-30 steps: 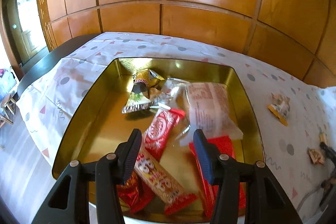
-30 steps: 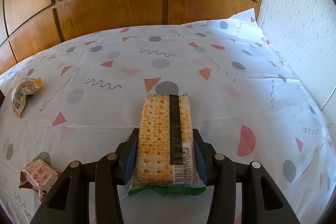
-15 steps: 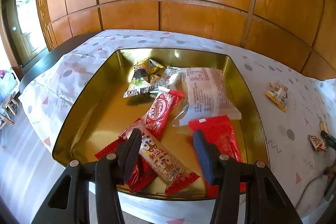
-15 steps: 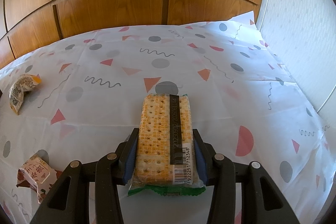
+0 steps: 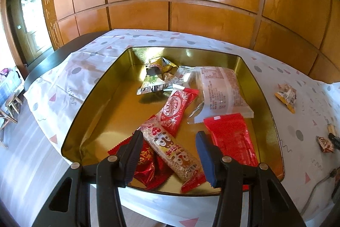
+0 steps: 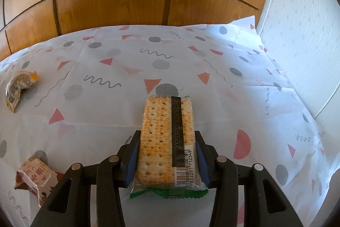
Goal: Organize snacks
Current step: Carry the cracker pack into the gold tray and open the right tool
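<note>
A gold tin [image 5: 93, 97] on the patterned cloth holds several snacks: a heart-printed cereal bar [image 5: 170, 150], a flat red wrapper [image 5: 231, 137], a clear biscuit pack [image 5: 221, 88] and a gold-green packet [image 5: 159, 71]. My left gripper [image 5: 169, 152] hangs open above the tin's near edge, touching none of them. In the right wrist view, my right gripper [image 6: 167, 154] is shut on a cracker pack [image 6: 165, 131] with a barcode strip, its pads pressing the pack's long sides. The pack's far end sticks out over the cloth.
An orange-ended packet [image 6: 19, 86] and a brown-and-white packet [image 6: 36, 176] lie on the cloth left of the right gripper. Right of the tin lie a small packet [image 5: 285, 95] and a wrapped sweet [image 5: 325, 143]. Wooden panels stand behind the table; a white wall is at the right.
The left gripper has drawn back from over the middle of the tin to its near edge, still open. The right gripper and its cracker pack have kept still.
</note>
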`<action>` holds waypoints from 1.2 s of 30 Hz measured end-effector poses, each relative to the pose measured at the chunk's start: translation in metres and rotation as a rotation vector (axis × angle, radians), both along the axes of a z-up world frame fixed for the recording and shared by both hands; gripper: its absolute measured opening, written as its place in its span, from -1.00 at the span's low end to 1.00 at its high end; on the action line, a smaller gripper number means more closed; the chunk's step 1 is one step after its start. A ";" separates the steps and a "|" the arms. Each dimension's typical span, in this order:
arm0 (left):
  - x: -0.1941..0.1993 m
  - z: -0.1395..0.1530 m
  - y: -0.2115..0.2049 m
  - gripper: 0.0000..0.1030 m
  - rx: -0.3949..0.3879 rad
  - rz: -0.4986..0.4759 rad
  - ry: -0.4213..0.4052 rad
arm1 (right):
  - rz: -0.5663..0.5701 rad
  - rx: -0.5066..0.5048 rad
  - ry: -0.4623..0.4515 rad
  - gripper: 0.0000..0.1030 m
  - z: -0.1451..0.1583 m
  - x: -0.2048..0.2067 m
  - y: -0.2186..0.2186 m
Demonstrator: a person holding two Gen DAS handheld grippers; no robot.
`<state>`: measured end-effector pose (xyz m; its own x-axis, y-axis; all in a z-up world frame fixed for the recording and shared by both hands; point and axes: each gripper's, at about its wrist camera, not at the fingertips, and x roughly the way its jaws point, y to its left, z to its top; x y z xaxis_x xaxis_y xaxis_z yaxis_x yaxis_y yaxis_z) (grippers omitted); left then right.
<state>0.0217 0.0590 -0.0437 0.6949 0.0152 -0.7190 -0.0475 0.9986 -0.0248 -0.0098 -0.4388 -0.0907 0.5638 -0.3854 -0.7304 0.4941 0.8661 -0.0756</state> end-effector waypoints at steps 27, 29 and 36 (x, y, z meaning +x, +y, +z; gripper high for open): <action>-0.005 0.022 0.013 0.01 0.035 0.055 -0.107 | 0.696 0.318 -0.122 -0.09 0.088 0.040 0.253; -0.005 0.022 0.015 0.01 0.035 0.064 -0.107 | 0.747 0.359 -0.107 -0.08 0.087 0.047 0.277; -0.004 0.021 0.024 0.01 0.032 0.097 -0.108 | 0.833 0.422 -0.049 -0.08 0.078 0.066 0.347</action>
